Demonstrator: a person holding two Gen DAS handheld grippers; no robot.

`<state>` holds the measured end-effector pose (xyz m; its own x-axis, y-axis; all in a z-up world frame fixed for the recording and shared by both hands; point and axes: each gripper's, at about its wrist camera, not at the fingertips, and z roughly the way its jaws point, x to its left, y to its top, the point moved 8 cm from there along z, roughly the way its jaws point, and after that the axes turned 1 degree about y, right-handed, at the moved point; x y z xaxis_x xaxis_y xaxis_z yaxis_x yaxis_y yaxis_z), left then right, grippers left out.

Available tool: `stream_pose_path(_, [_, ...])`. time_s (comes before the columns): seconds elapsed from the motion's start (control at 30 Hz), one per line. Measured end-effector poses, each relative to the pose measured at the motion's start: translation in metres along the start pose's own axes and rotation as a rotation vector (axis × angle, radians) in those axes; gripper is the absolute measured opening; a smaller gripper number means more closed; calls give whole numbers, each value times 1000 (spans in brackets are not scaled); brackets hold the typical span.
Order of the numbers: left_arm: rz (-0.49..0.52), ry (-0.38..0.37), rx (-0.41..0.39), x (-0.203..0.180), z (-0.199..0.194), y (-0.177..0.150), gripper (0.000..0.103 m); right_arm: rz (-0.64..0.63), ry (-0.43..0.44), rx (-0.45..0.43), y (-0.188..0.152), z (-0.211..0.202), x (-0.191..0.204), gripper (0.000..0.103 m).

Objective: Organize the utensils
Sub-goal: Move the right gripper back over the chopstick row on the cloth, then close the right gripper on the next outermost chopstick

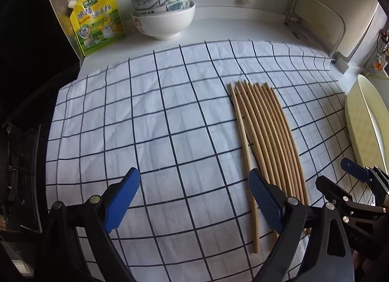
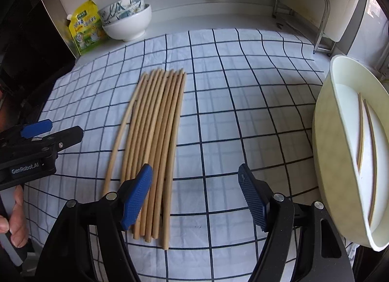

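Several wooden chopsticks (image 1: 267,136) lie side by side on a white cloth with dark blue checks (image 1: 145,124). My left gripper (image 1: 194,180) hangs open above the cloth, nothing between its blue pads (image 1: 124,197); its right finger overlaps the bundle's near ends. My right gripper (image 2: 194,172) is open too, its left pad (image 2: 138,194) over the near ends of the chopsticks (image 2: 155,136). A cream oval container (image 2: 340,160) at the right holds two chopsticks (image 2: 364,131). Each gripper shows in the other's view: right gripper (image 1: 340,175), left gripper (image 2: 60,131).
Stacked bowls (image 1: 165,12) and a yellow refill pouch (image 1: 97,19) stand at the back left by the wall. A metal rack (image 2: 304,7) stands at the back right. A dark appliance edge (image 1: 22,160) borders the cloth's left side. A hand (image 2: 14,221) grips the left gripper's handle.
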<state>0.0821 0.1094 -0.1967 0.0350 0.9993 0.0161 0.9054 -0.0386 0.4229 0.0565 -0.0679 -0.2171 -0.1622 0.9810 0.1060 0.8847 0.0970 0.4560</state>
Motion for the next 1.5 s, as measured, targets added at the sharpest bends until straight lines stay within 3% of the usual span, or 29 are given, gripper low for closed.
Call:
stream_pose_path(0.43, [4,-44,43,-8,21,-16,89,-7,-67,25,-10,21,-2,70])
stream_pose_path(1.07, [29,-39,43,-19,29,-18,89,18,-130,17,-10,27,-25,70])
stream_pose_path(1.5, [20,-8,50,-28,44,-19,90,10,-110,-1,-7,25,-26,70])
